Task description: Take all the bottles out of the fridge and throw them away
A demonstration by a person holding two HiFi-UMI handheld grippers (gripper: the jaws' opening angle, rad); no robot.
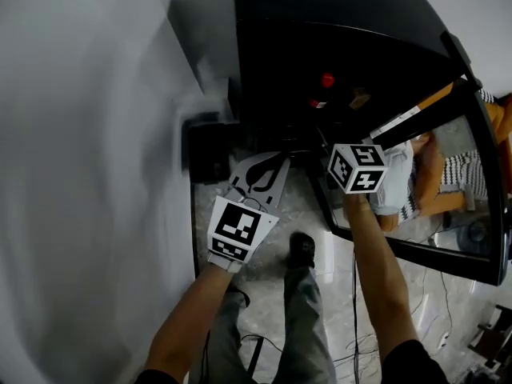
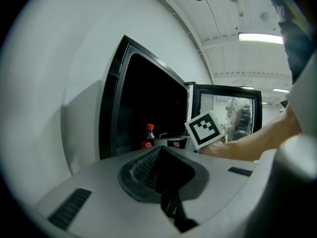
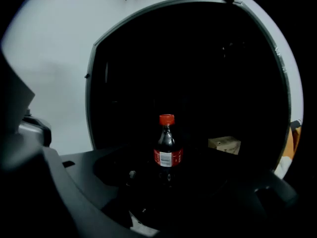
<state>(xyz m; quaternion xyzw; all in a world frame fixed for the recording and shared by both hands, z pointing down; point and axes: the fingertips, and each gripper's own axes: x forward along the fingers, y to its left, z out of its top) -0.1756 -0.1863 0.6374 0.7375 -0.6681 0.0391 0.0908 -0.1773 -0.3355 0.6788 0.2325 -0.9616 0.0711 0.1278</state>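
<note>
Looks barely begun. Shows one bottle (image 3: pixel 167 143) upright inside the open fridge (image 2: pixel 111 108), left of a small box (image 3: pixel 224 145), untouched. Has the right gripper (image 1: pixel 340 166) spread wide and empty, near the opening, aimed at that bottle but well short of it. Has the left gripper (image 2: pixel 161 170) clenched on nothing, nearer and further left. Leaves everything to do: reaching in, grasping, lifting out, binning. Cannot tell whether more bottles hide in the dark interior.

Murky fridge (image 3: pixel 198 58) interior, bright ceiling light (image 2: pixel 260 37), fisheye-warped, softly blurred edges.
</note>
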